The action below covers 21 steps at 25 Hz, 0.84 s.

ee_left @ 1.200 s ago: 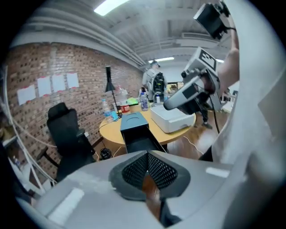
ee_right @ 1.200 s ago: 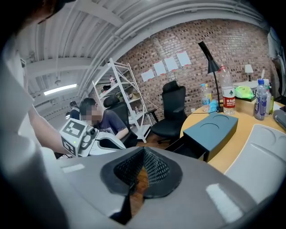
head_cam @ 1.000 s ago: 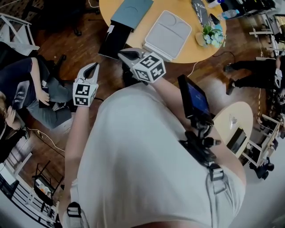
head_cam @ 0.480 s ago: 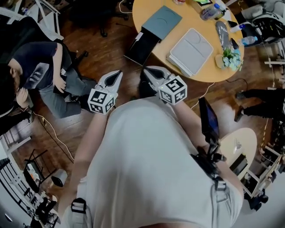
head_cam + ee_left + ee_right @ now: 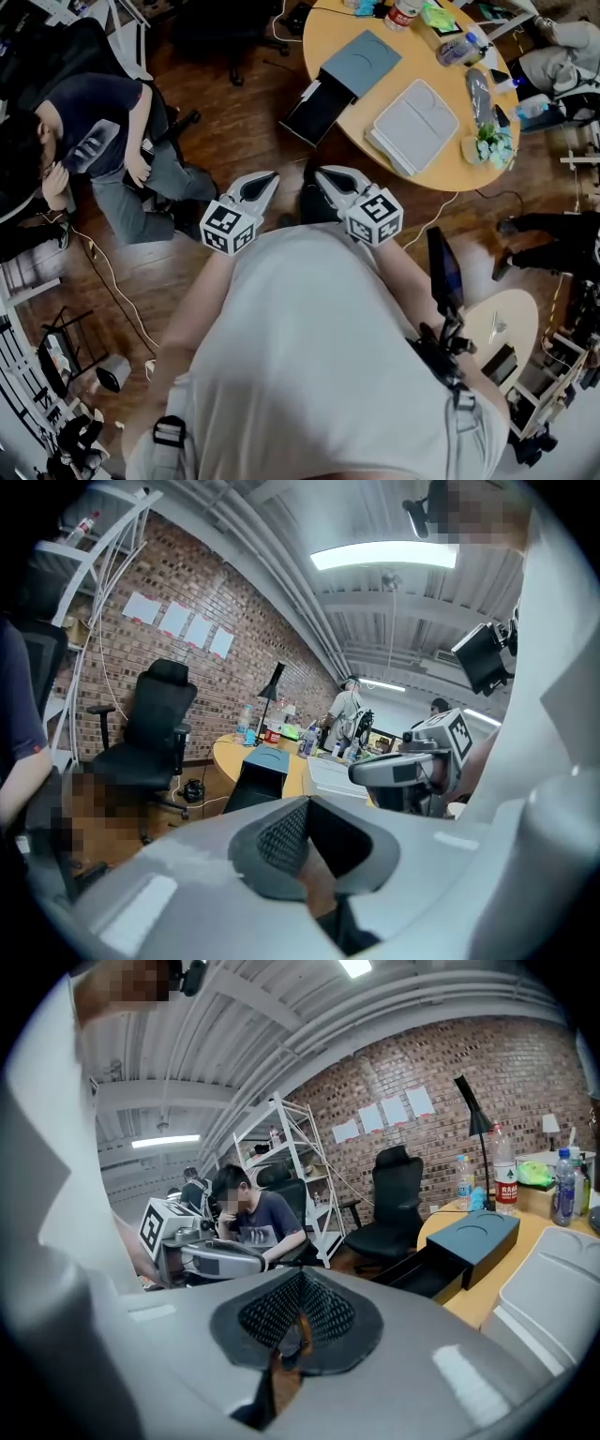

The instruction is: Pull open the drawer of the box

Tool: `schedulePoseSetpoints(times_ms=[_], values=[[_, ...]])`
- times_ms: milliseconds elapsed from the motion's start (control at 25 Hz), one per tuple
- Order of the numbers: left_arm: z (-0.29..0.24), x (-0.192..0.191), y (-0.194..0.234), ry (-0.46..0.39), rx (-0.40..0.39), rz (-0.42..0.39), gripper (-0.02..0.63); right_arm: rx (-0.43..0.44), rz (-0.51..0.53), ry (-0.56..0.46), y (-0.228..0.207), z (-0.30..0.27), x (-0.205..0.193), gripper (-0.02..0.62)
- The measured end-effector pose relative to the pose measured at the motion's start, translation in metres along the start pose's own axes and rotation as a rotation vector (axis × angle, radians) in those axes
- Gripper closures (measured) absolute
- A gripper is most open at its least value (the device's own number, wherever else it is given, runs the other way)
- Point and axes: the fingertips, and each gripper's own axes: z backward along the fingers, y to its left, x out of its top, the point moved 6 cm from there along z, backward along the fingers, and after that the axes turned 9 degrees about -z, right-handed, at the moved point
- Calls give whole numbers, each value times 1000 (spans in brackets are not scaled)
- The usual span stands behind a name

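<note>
A dark teal box (image 5: 362,59) stands on the round yellow table (image 5: 469,169). Its black drawer (image 5: 314,111) sticks out over the table's edge, pulled open. The right gripper view shows the same box (image 5: 476,1230) and open drawer (image 5: 424,1274). They also appear in the left gripper view, the box (image 5: 268,759) above its drawer (image 5: 251,789). My left gripper (image 5: 269,178) and right gripper (image 5: 322,176) hang side by side before my chest, short of the table and apart from the box. Both are shut and empty, the left gripper (image 5: 306,842) with pads together, the right gripper (image 5: 298,1322) likewise.
A white tray (image 5: 413,126), bottles (image 5: 403,11) and a small plant (image 5: 492,145) share the table. A seated person (image 5: 112,141) is on the left, a black office chair (image 5: 155,726) beyond. A small round table (image 5: 502,323) stands at lower right. Cables trail on the wooden floor.
Both grippers have shifted right and lower in the head view, staying shut. The table with the box has come further into view, and the seated person now sits higher left.
</note>
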Motion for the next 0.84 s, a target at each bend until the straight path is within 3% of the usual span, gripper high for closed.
schedulePoseSetpoints(times_ms=[840], values=[[-2, -15, -19, -2, -43, 18, 600, -31, 11, -17, 10, 26, -10, 588]])
